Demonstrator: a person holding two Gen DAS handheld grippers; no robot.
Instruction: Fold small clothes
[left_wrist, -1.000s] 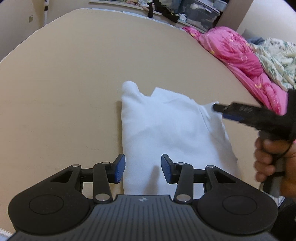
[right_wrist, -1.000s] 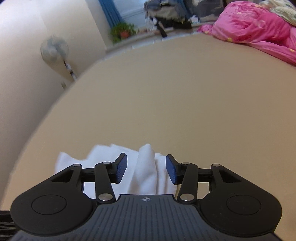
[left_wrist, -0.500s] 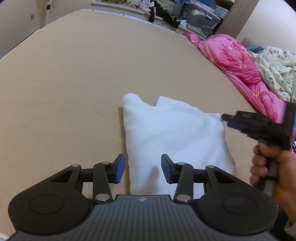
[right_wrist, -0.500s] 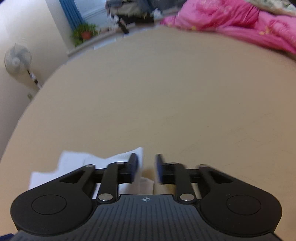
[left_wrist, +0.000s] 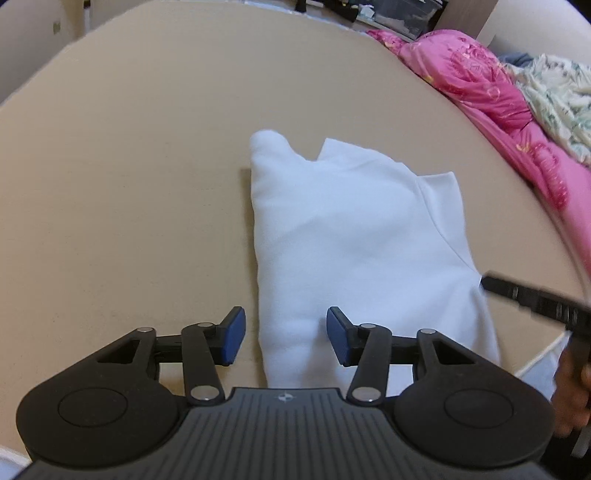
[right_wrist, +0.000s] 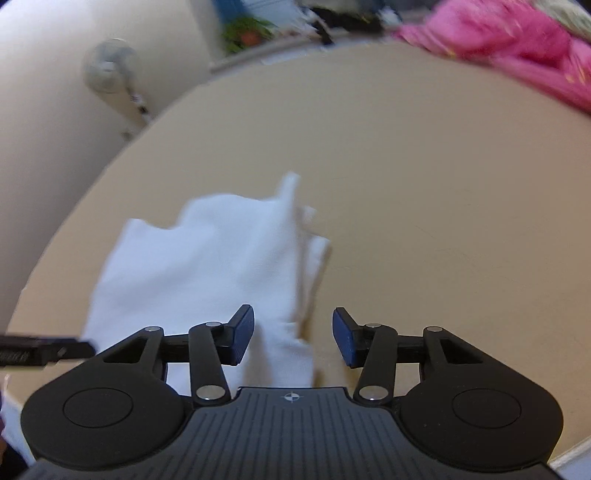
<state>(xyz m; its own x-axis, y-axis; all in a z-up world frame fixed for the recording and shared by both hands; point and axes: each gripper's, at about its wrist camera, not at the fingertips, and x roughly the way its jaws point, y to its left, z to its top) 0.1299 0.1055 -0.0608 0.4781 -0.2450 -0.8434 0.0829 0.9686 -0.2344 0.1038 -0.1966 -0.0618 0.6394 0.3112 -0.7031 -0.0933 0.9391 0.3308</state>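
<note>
Your left tool (left_wrist: 284, 334) was spread wide and held nothing, with the near left corner of the white garment (left_wrist: 354, 236) lying between and just beyond its fingers on the beige bench (left_wrist: 129, 184). Your right tool (right_wrist: 293, 341) was also wide and empty, over the garment's near right edge. The garment looked already folded lengthwise, though blur on the right view leaves that unsure. Judged from this, you next needed both tools to pinch the near hem and carry it forward.
</note>
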